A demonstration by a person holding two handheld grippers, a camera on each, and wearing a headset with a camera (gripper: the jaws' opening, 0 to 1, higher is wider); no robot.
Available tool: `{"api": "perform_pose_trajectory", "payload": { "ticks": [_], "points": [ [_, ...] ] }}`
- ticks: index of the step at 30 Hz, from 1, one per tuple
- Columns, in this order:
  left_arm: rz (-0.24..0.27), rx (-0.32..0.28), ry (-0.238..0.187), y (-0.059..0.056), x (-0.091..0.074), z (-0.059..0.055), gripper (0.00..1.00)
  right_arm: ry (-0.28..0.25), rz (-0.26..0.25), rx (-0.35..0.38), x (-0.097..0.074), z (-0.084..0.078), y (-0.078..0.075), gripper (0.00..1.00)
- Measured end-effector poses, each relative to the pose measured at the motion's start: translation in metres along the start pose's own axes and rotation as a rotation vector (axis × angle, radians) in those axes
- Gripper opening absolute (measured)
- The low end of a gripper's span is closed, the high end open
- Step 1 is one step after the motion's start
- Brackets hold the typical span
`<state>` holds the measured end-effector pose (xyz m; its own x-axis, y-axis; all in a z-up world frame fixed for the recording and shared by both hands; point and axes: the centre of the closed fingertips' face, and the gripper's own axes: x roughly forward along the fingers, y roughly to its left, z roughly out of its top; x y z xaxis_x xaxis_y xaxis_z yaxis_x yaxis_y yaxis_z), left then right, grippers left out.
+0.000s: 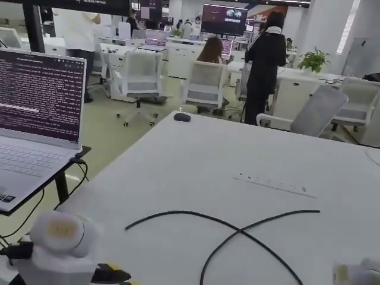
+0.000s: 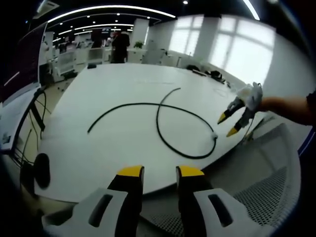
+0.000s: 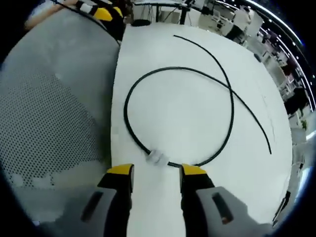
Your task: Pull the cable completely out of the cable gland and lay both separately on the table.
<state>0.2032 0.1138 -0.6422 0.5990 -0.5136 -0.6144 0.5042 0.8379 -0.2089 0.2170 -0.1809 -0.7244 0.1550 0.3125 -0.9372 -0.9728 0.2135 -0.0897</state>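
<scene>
**A:** Where does the cable lie from the tongs?

**B:** The black cable (image 3: 187, 68) lies on the white worktop (image 3: 177, 113) in a loop that crosses over itself, straight ahead of the right tongs (image 3: 157, 171). The white cable gland (image 3: 157, 157) sits on the near curve of that loop, just ahead of the yellow tips and close to the worktop's edge. The cable passes through it.

**A:** Have the right tongs got hold of anything?

**B:** No. Their jaws stand parted with an empty gap. I cannot tell whether the tips touch the gland.

**A:** And the left tongs?

**B:** The left tongs (image 2: 160, 173) are also parted, by a narrow gap with nothing in it. They hang off the worktop's edge, well back from the cable. From them the loop lies ahead and a little right. The right tongs show far to the right, near the gland's end of the loop.

**A:** Anything else nearby?

**B:** An open laptop (image 1: 35, 95) stands to the left of the left tongs, beside the worktop.
</scene>
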Motion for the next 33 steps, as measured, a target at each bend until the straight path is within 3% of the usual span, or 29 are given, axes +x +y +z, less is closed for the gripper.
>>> {"api": "perform_pose_trajectory", "payload": {
  "ticks": [2,5,11,13,14,20,25,33],
  "points": [
    [0.003,-0.002,0.002,0.000,0.000,0.000,0.27,0.057,0.022,-0.121,0.011,-0.001,-0.004,0.38],
    [0.006,-0.004,0.001,0.000,0.000,0.000,0.27,0.119,0.069,-0.201,0.024,-0.008,-0.001,0.38],
    [0.013,-0.010,-0.004,0.001,0.000,0.001,0.27,0.209,0.125,-0.279,0.041,-0.021,0.003,0.38],
    [0.012,-0.009,-0.002,0.002,-0.001,0.001,0.27,0.199,0.176,-0.271,0.039,-0.016,0.008,0.32],
    [0.012,-0.009,-0.002,0.002,-0.001,0.001,0.27,0.210,0.158,-0.243,0.038,-0.017,0.004,0.32],
    [0.015,-0.008,-0.008,0.003,-0.003,0.001,0.26,0.182,0.180,-0.275,0.038,-0.018,0.006,0.32],
    [0.011,-0.006,-0.005,0.002,-0.003,0.000,0.26,0.134,0.188,-0.274,0.038,-0.018,0.008,0.33],
    [0.001,-0.003,-0.004,0.001,-0.004,0.000,0.25,0.175,0.188,-0.281,0.039,-0.017,0.008,0.32]
  ]
}}
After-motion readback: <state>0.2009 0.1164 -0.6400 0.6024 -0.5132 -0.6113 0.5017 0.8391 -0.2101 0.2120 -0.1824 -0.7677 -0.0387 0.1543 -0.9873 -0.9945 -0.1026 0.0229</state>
